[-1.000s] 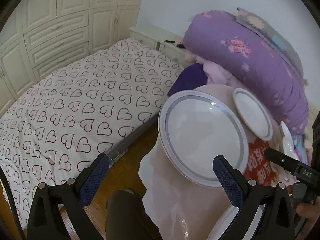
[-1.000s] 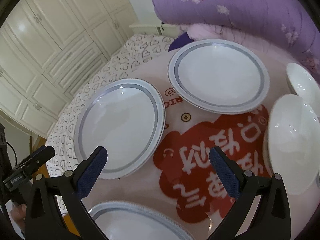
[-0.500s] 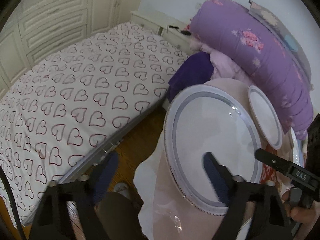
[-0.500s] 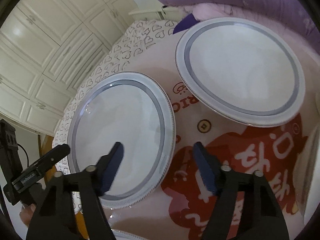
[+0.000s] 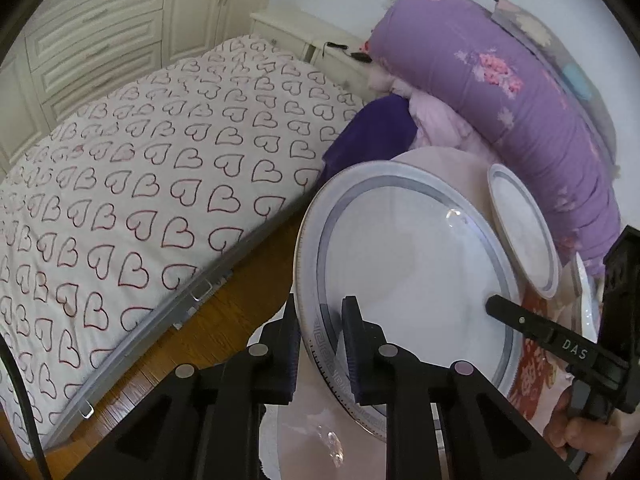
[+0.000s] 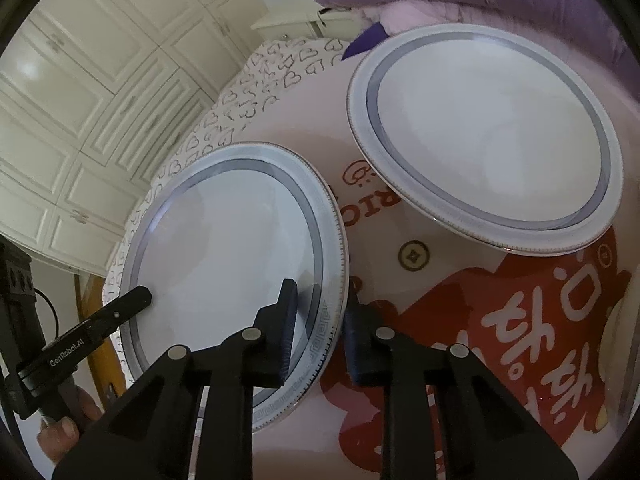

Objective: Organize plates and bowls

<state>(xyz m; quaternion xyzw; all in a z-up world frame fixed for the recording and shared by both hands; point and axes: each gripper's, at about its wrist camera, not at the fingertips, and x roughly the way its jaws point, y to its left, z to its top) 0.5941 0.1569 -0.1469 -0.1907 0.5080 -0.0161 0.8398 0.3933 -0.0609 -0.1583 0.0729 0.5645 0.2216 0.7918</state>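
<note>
A large white plate with a grey ring (image 5: 408,276) lies at the table's left edge, also in the right wrist view (image 6: 228,248). My left gripper (image 5: 320,344) is shut on its near-left rim. My right gripper (image 6: 320,320) is shut on its right rim, one finger over the plate, one under it. A second matching plate (image 6: 484,136) lies farther back on the table; it shows as a narrow oval in the left wrist view (image 5: 520,232). A white bowl's edge (image 6: 624,328) shows at the far right.
The round table has a pink and red printed cover (image 6: 500,320). A bed with a heart-print sheet (image 5: 140,184) stands to the left, across a strip of wooden floor (image 5: 192,344). Rolled purple bedding (image 5: 512,92) lies behind the table. White wardrobes (image 6: 80,100) line the wall.
Both grippers moved in on the near plate and closed from wide open onto its rim, one on each side.
</note>
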